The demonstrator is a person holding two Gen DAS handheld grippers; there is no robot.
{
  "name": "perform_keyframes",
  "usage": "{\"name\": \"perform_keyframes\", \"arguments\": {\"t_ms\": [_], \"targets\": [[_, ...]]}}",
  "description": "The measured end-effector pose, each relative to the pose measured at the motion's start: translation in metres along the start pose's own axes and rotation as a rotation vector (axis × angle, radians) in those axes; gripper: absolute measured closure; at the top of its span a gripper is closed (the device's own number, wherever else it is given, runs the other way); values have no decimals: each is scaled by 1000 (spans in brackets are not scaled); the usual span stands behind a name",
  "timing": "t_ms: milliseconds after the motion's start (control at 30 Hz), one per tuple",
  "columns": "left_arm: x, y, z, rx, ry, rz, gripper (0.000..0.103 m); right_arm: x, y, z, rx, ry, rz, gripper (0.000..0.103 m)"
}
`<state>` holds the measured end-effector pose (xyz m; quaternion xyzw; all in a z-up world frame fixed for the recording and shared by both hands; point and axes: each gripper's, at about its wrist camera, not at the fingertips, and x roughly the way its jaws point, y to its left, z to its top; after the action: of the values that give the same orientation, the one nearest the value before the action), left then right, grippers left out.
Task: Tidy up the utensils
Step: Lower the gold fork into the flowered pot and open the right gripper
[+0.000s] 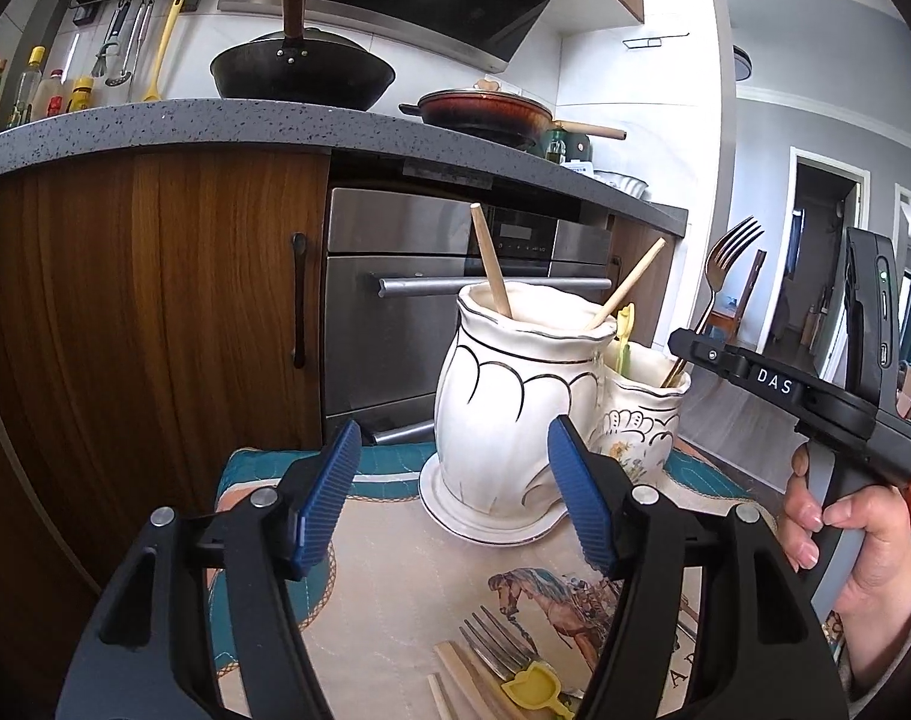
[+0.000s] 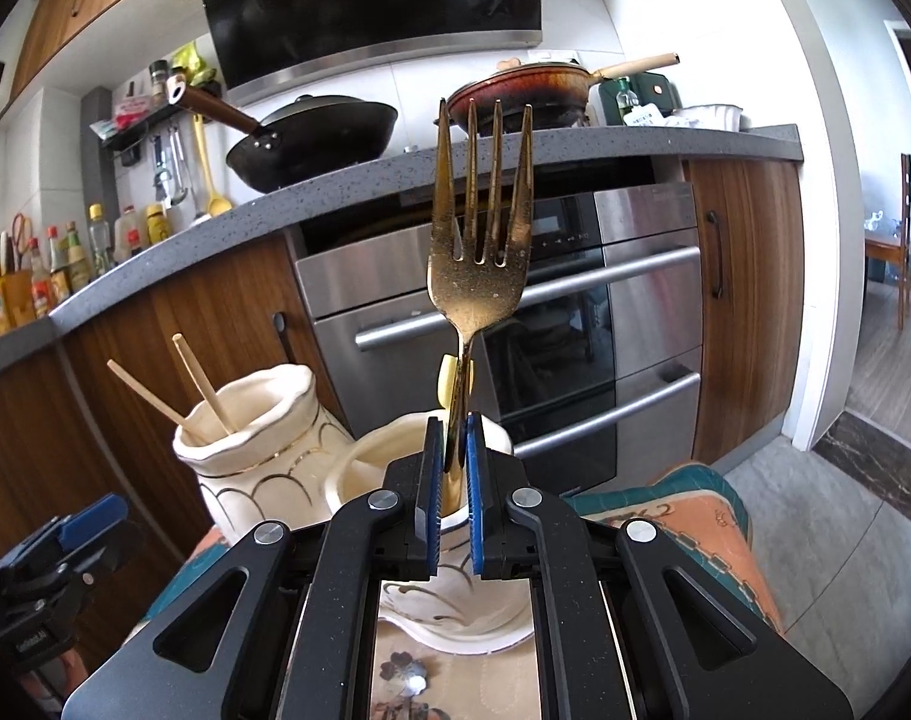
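A gold fork [image 2: 479,276] stands upright, tines up, with its handle down in the small floral vase [image 2: 365,462]. My right gripper [image 2: 453,429] flanks that handle with narrow gaps on both sides, so it is open. A yellow utensil [image 2: 448,381] sticks up behind. The large white vase [image 1: 503,396] holds two wooden chopsticks [image 1: 491,264]. My left gripper [image 1: 455,426] is wide open in front of that vase, holding nothing. Under it on the mat lie a silver fork [image 1: 491,648], more chopsticks [image 1: 461,678] and a small yellow utensil [image 1: 533,690]. A hand [image 1: 839,534] holds the right gripper [image 1: 680,339].
Both vases stand on a patterned mat [image 1: 395,570] with a teal border. Behind are a wooden cabinet [image 1: 155,312], a steel oven [image 1: 389,300] and a grey counter [image 1: 215,132] with a black wok [image 1: 302,75] and a red pan [image 1: 485,111].
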<state>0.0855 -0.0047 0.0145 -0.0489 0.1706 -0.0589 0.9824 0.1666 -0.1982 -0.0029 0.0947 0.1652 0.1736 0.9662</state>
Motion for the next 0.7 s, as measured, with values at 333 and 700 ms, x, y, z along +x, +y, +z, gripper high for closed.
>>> {"name": "perform_keyframes", "arguments": {"t_ms": [333,700], "targets": [[-2,-4,0,29,-13,11,36,-8,-3,-1,1,-14,2,60],[-10,1,1,21,-34,23,29,-33,9,1,-66,-97,-18,29]]}}
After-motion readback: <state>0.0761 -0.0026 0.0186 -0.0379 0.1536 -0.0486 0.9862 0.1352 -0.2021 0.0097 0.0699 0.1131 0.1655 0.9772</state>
